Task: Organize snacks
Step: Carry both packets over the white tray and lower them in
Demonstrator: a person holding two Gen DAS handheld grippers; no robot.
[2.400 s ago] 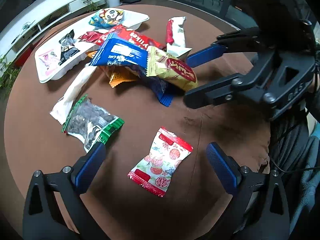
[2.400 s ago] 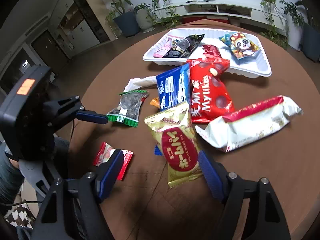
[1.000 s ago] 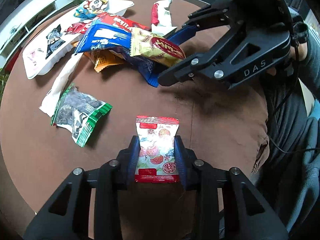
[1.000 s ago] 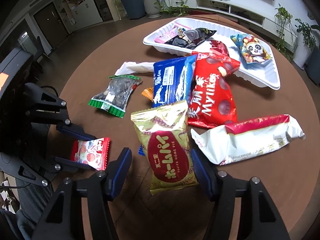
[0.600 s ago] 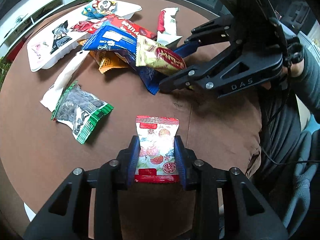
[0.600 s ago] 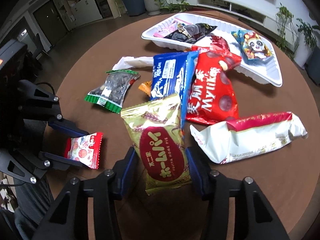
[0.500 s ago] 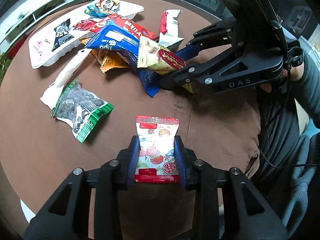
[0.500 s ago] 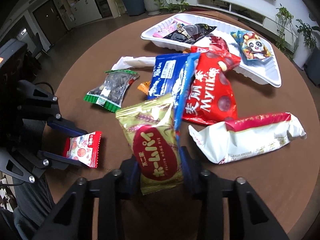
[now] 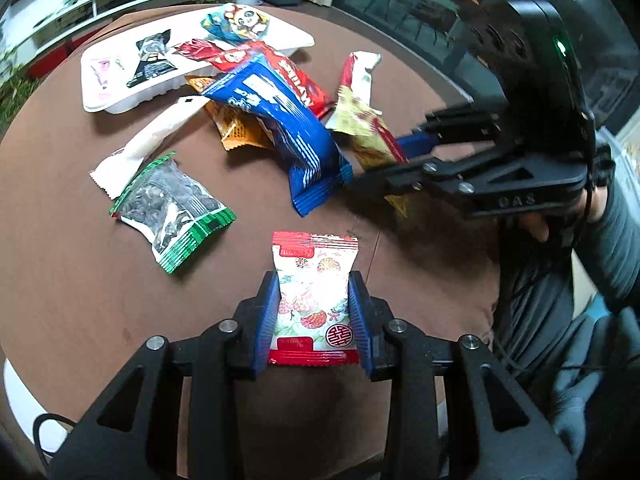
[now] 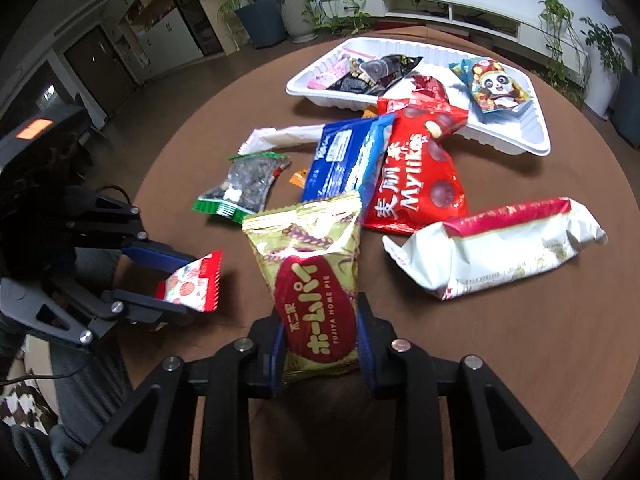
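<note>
My left gripper is shut on a small red-and-white candy packet and holds it above the brown round table; the packet also shows in the right wrist view. My right gripper is shut on a gold Home Pie bag, lifted off the table; it also shows in the left wrist view. A white tray at the far side holds several small snacks.
Loose on the table lie a blue Tipo bag, a red Mylikes bag, a white-and-red bag, a green-edged seed packet, a long white packet and an orange packet.
My left gripper closed on the candy packet and lifted it. My right gripper closed on the Home Pie bag and raised it off the pile in the last half second.
</note>
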